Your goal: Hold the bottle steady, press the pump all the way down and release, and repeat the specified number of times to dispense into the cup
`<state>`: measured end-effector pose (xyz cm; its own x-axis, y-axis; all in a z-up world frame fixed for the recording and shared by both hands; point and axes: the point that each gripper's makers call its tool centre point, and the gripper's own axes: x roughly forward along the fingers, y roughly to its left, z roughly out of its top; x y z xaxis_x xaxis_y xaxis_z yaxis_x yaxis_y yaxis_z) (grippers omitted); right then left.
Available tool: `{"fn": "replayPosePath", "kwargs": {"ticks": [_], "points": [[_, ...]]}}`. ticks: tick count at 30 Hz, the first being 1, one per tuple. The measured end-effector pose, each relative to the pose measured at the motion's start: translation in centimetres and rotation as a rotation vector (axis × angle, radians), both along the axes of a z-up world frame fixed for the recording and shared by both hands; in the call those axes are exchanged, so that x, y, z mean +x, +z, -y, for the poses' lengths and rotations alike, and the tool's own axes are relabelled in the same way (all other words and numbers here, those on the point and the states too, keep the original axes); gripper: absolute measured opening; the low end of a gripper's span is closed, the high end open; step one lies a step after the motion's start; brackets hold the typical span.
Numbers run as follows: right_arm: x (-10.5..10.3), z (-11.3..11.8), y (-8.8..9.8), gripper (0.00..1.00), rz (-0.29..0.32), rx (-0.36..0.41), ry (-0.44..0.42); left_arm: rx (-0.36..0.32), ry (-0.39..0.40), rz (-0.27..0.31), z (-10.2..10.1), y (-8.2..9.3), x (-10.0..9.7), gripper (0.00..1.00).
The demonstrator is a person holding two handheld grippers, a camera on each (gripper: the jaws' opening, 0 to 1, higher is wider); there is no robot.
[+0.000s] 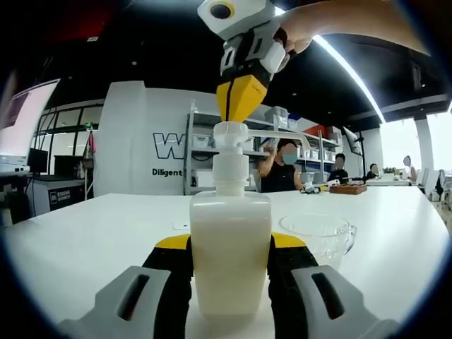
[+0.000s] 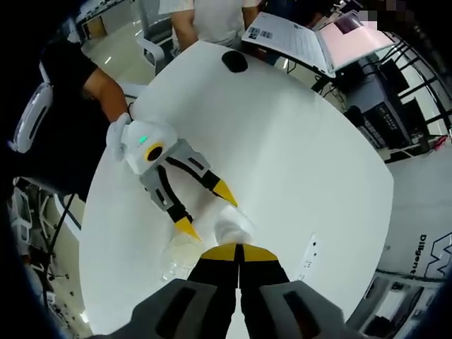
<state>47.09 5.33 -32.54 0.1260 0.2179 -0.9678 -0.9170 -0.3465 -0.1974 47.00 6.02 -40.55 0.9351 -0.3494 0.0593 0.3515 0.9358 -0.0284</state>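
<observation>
Your left gripper (image 1: 231,272) clamps the bottle (image 1: 230,247); your right gripper (image 1: 240,109) sits on the pump (image 1: 231,134).
Left jaws pinch the bottle's sides; right jaws are pressed together, tips touching the pump head. Bottle stands upright on the white tabletop (image 1: 85,233), away from its edges, with the glass cup (image 1: 321,233) just beside it under the spout.

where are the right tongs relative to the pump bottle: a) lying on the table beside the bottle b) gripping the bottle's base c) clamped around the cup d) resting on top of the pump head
d: in the left gripper view the right tongs, jaws closed together, come down onto the pump head of the bottle, which the left tongs hold at its sides.
</observation>
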Motion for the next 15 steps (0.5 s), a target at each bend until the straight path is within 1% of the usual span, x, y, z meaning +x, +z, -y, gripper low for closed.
{"fn": "replayPosePath", "kwargs": {"ticks": [4,6,7,9,15], "points": [[-0.01,-0.02,0.04,0.0,-0.003,0.007,-0.002,0.0,-0.001,0.0,0.0,0.03,0.03,0.39],[-0.02,-0.04,0.05,0.0,0.003,0.005,0.004,0.0,-0.001,-0.001,0.0,0.05,0.06,0.39],[-0.1,-0.09,0.21,0.0,0.012,0.0,0.018,0.0,-0.001,-0.002,0.0,0.05,0.06,0.39],[-0.03,-0.08,0.59,0.0,0.025,-0.005,0.02,0.0,-0.001,-0.003,-0.02,0.05,0.12,0.39],[-0.06,-0.13,0.8,0.0,0.036,-0.019,0.037,0.0,-0.005,-0.005,-0.01,0.04,0.21,0.39]]}}
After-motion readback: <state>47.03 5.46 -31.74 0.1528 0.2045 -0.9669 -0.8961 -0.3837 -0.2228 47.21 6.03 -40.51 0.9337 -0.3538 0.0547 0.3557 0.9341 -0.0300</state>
